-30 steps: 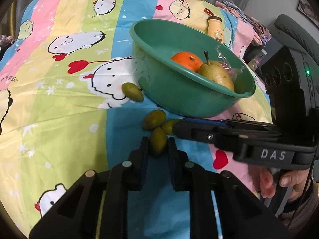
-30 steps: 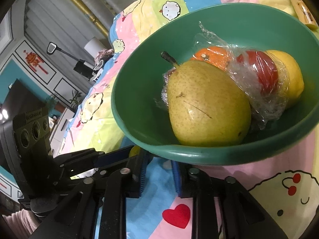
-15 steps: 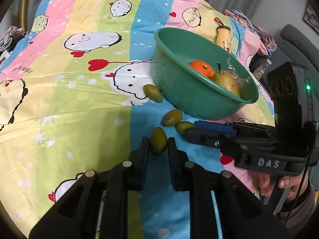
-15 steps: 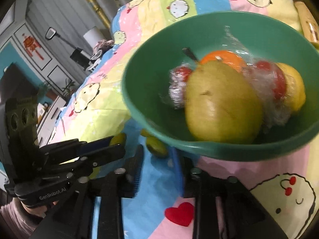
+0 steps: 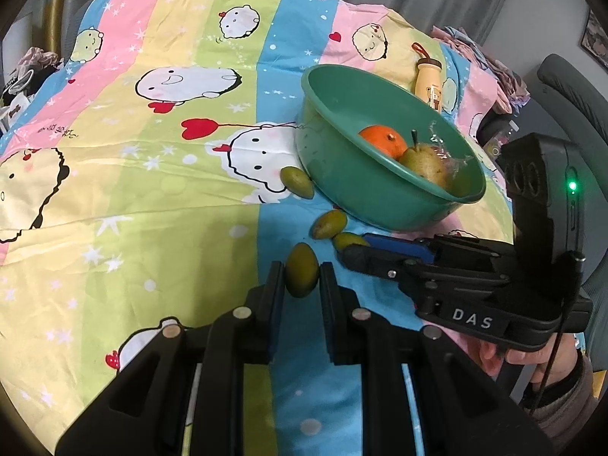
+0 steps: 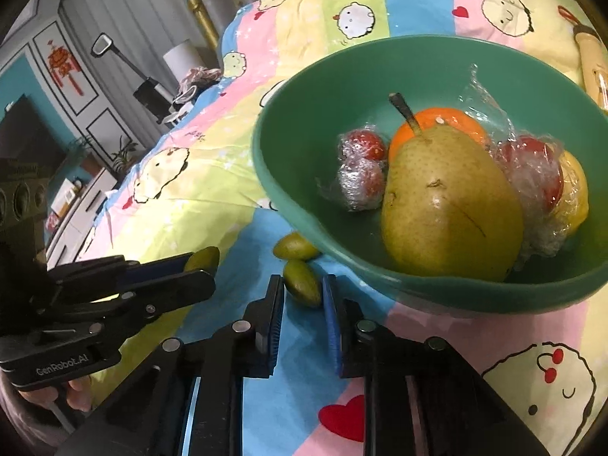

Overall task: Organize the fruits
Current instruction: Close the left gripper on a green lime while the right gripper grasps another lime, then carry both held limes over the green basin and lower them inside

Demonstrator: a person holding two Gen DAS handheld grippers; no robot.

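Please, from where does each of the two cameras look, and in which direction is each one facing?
Left wrist: sits on the left gripper, looking along its fingers across the bedsheet toward the green bowl; a small green fruit sits between its fingers; the right gripper and hand show at right.
Right wrist: sits on the right gripper, facing the bowl's pear; the left gripper shows at left.
Shared: bowl, pear, orange, loose green fruits.
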